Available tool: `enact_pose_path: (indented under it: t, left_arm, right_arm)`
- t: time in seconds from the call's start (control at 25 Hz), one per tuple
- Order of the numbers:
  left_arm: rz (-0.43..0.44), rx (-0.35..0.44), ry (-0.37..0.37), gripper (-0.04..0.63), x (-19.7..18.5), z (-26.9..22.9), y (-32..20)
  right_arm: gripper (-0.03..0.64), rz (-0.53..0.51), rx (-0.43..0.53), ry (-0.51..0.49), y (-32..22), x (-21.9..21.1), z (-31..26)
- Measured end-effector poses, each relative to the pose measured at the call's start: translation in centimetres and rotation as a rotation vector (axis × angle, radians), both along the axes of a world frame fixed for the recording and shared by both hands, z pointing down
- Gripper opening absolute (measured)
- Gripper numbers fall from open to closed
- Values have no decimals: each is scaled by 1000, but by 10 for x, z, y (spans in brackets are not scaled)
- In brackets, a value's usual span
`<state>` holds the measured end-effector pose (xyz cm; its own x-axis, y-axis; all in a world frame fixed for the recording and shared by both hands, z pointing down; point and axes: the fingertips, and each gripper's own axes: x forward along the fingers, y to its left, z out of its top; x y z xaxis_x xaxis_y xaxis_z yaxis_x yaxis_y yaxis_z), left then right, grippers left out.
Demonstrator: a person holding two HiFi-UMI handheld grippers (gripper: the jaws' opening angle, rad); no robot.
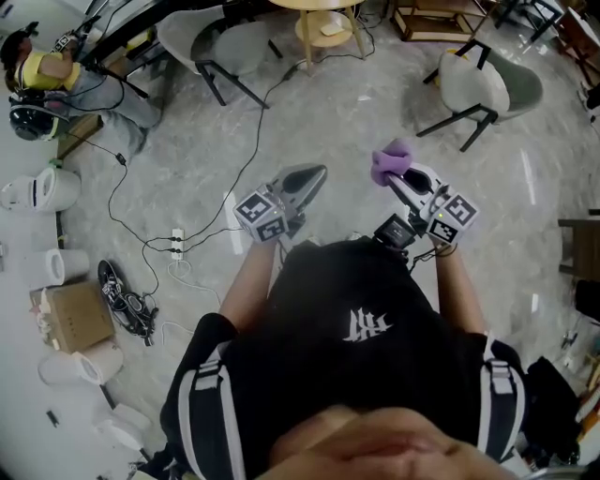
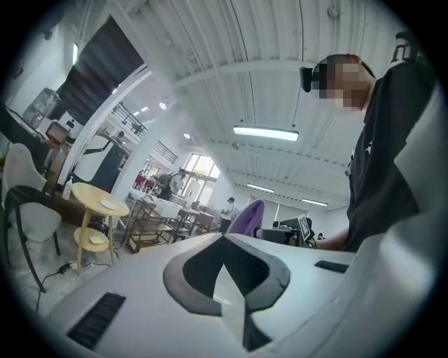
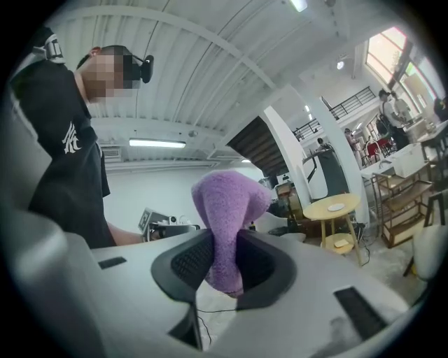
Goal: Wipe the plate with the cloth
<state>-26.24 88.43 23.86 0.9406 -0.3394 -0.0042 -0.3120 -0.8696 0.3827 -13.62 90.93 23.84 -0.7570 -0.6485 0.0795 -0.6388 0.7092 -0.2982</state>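
My right gripper [image 1: 398, 178] is shut on a purple cloth [image 1: 392, 161], which bunches up above its jaws. In the right gripper view the cloth [image 3: 227, 203] stands pinched between the dark pads of that gripper [image 3: 224, 245]. My left gripper [image 1: 314, 173] is held level beside it, shut, with nothing between its jaws. In the left gripper view its pads [image 2: 210, 269] meet along one line, and the purple cloth [image 2: 246, 218] shows beyond them. Both grippers hover in front of the person's chest, above the floor. No plate shows in any view.
On the marble floor lie a power strip with cables [image 1: 176, 246], a cardboard box [image 1: 75, 314] and paper rolls. Grey chairs [image 1: 234, 47] [image 1: 483, 89] and a yellow round table [image 1: 323, 19] stand farther off. A seated person [image 1: 56, 80] is at the upper left.
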Motion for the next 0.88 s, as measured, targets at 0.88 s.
enact_pose_path:
  t: [0.88]
  left_arm:
    - [-5,6,-110,12,64,9,11]
  right_arm:
    - [86,-23,-11,-4,11,62,18]
